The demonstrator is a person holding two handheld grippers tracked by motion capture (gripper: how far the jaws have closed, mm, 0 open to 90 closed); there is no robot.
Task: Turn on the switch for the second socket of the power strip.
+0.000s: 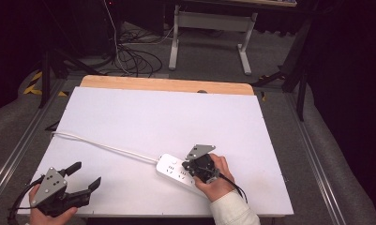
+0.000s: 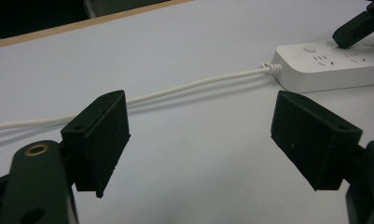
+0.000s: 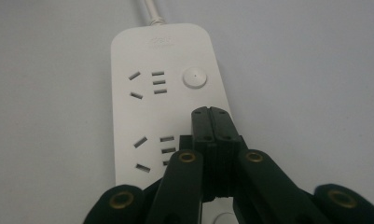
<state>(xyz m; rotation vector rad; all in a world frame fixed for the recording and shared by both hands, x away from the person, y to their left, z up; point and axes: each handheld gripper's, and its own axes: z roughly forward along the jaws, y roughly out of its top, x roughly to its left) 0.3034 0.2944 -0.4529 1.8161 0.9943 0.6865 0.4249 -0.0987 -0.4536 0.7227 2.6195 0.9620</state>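
At five o'clock on the table, the right gripper (image 3: 210,112), jaws pressed together, rests over the white plastic power strip (image 3: 142,60), its long axis toward eleven; left gripper (image 1: 82,176) gapes apart.

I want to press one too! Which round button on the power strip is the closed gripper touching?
The right gripper sits with shut jaws on the second button, hiding it; the first button, nearest the cord, stays uncovered on the power strip.

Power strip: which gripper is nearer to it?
Right. The right gripper, jaws closed, sits over the power strip, tips down among its switches. The left gripper is open near the table's front-left corner, apart from the strip, whose cord runs past it.
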